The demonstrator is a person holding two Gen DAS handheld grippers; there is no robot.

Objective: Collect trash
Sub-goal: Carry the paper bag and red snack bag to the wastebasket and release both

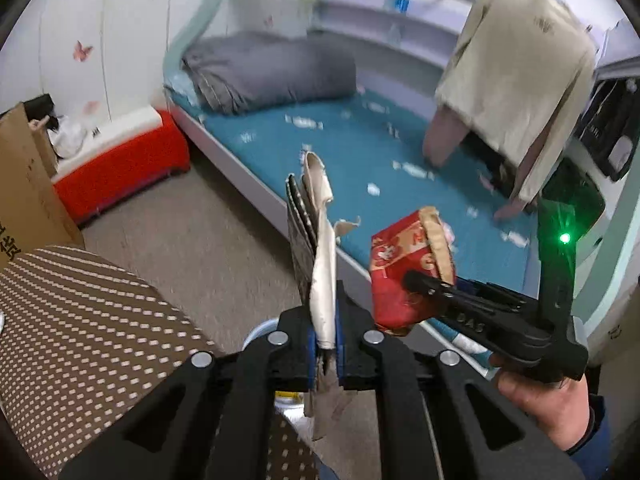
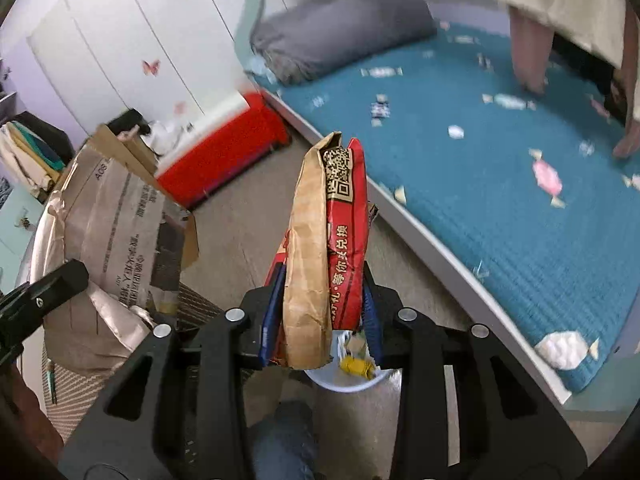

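My left gripper point(image 1: 325, 336) is shut on a torn piece of cardboard with a pale silky lining point(image 1: 320, 248), held upright above the floor. In the right wrist view the same piece shows at the left as a creased printed cardboard sheet point(image 2: 116, 232). My right gripper point(image 2: 320, 316) is shut on a red and brown paper bag point(image 2: 328, 236) with a QR code; it also shows in the left wrist view point(image 1: 404, 272), with the right gripper point(image 1: 424, 284) clamped on it. A white bin point(image 2: 348, 376) with a yellow scrap sits below the bag.
A bed with a teal candy-print sheet point(image 2: 500, 184) and a grey folded quilt point(image 2: 340, 36) fills the right. A red and white box point(image 1: 120, 160) and a cardboard box point(image 1: 24, 184) stand by the wall. A brown dotted cushion point(image 1: 80, 344) is at lower left. Clothes point(image 1: 516, 80) hang over the bed.
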